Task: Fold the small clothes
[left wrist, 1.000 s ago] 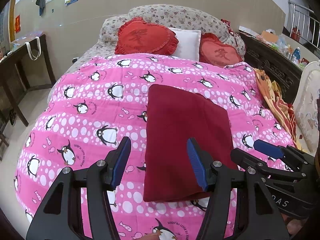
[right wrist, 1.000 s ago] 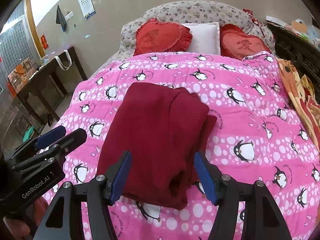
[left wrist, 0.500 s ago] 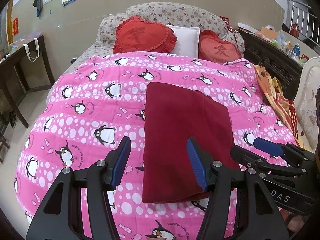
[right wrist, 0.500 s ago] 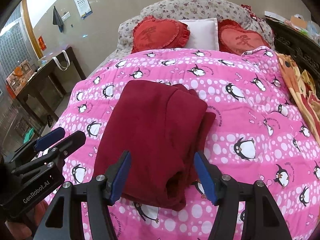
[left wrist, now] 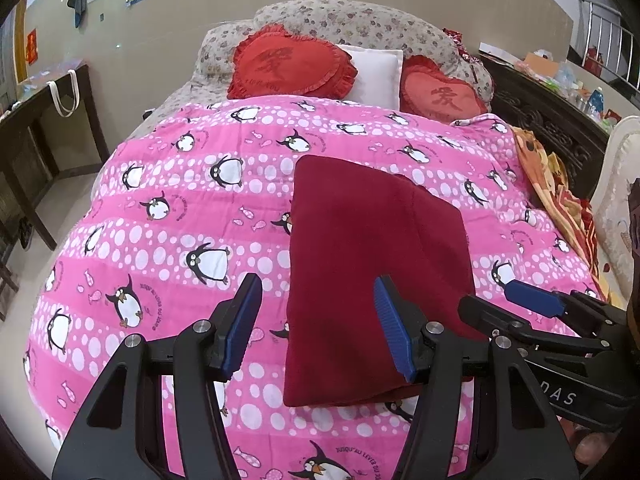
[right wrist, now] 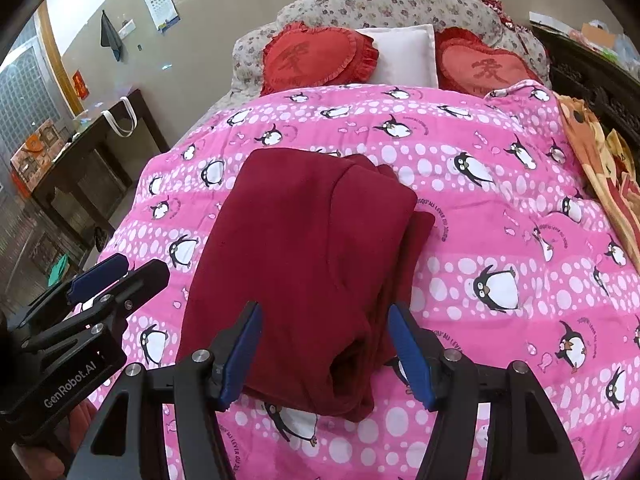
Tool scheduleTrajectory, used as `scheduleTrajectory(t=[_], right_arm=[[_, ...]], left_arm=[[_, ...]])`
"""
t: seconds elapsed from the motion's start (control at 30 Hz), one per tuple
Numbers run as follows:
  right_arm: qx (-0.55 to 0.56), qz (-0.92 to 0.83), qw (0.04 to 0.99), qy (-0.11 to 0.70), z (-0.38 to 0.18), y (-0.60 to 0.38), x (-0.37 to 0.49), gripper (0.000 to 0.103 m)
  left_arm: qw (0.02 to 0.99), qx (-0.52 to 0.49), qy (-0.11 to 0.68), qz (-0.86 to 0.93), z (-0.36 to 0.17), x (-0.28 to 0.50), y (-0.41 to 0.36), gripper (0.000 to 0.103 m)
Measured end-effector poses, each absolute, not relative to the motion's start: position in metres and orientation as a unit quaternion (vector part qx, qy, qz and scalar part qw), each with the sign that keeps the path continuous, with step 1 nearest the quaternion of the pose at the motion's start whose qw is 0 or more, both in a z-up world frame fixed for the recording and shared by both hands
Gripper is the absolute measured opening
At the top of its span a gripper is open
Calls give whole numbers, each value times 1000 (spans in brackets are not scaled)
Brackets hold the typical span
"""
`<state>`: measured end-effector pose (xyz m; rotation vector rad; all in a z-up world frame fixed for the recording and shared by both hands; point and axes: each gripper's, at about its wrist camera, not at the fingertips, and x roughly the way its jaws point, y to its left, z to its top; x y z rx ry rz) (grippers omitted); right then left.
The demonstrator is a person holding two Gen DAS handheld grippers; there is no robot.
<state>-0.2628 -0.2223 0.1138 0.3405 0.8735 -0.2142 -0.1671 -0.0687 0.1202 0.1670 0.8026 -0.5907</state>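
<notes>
A dark red garment (left wrist: 372,264) lies folded into a long rectangle on the pink penguin quilt (left wrist: 168,216); in the right wrist view the garment (right wrist: 304,256) shows stacked layers along its right edge. My left gripper (left wrist: 318,320) hovers open above the garment's near left part, nothing between its blue pads. My right gripper (right wrist: 324,344) hangs open over the garment's near end, holding nothing. Each gripper shows in the other's view: the right gripper (left wrist: 532,300) at the lower right, the left gripper (right wrist: 104,276) at the lower left.
Two red heart cushions (left wrist: 288,64) and a white pillow (left wrist: 376,72) sit at the bed's head. An orange patterned blanket (left wrist: 560,184) lies along the right side beside a dark carved bed frame (left wrist: 552,120). A dark wooden table (left wrist: 36,120) stands left of the bed.
Both views have drifted slightly, so the bed sits a touch lower in frame. The garment and both grippers' jaws look unchanged.
</notes>
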Motion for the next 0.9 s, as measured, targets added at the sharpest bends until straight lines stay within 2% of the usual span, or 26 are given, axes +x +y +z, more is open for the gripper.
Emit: scheduleTrajectory(t=[0.9], right_arm=[[181, -93, 874, 441, 91, -227, -247, 63]], left_arm=[[874, 73, 402, -265, 98, -144, -67, 58]])
